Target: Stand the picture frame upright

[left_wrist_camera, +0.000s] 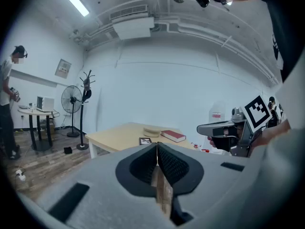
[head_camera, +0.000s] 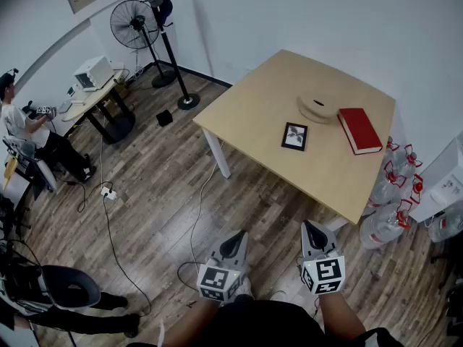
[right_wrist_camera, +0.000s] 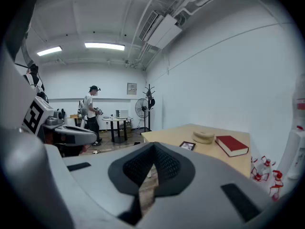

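Picture frame point(head_camera: 294, 136) lies flat, face up, on light wood table point(head_camera: 253, 114); dark border, pale pic inside. It's well ahead of both sets of jaws, nothing touching it. L gripper point(head_camera: 233, 246) and R gripper point(head_camera: 312, 231) are held low over wood floor point(head_camera: 166, 186), short of the table's near edge, side by side, tips pointing fwd toward the table. L jaws: pressed together, pads meeting at the tip, nothing btwn them. R jaws: same, closed tight and empty. In left gripper view the frame sits just beyond the jaw tips, a touch to their left; in right gripper view it's beyond the tips and off to their right. Past the frame, farther from the jaws: flat round wooden item point(head_camera: 318, 108), w/ red book point(head_camera: 359, 129) just beside it on the right, both on the table. Water bottles point(head_camera: 391, 215) w/ red caps stand on the floor ahead-right of R jaws, by the table corner. Far left of L jaws: pedestal fan point(head_camera: 134, 24), coat stand point(head_camera: 165, 27), small round table point(head_camera: 98, 96) w/ white box point(head_camera: 92, 73), person point(head_camera: 18, 121) by it.
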Demonstrator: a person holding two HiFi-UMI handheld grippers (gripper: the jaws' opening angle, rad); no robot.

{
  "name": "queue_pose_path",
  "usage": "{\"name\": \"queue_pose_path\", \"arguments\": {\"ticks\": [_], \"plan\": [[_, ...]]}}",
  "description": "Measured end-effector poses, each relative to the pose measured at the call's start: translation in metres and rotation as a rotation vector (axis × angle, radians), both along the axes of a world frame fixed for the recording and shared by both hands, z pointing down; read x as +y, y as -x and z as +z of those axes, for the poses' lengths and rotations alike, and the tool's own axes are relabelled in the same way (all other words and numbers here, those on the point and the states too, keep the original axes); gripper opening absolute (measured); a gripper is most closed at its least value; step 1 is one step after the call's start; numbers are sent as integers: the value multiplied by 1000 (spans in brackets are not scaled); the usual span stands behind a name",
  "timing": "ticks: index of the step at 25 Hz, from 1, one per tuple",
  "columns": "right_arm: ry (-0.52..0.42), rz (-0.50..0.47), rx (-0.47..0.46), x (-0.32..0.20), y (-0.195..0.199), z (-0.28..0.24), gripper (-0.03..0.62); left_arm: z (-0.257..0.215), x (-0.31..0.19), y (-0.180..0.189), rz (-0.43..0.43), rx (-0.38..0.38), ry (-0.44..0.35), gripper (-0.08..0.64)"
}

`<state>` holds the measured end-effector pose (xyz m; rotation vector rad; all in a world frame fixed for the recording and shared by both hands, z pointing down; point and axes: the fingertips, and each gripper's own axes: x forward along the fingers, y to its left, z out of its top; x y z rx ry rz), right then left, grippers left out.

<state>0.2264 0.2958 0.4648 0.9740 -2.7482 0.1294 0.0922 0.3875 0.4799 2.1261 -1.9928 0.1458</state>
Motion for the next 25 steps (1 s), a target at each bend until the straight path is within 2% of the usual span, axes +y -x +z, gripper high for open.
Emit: {"name": "queue_pose_path", "arguments": {"ticks": [7,10,12,18,25], "plan": [[4,-12,-9,4,-13,-8,9,-9,14,-4,-4,-20,1,5],[32,-19,-95,7,-14,-13,9,-7,19,-1,-10,-8,7,5],[38,-28,-120,11,-10,-15,9,-7,21,4,-12,11,5,5],[-35,-24,-44,21,13,-20,9,-12,23,28,1,8,-12,5],[-76,-11,-33,30,46,-24,9,-16,28,72,41,-13,-36,5]]}}
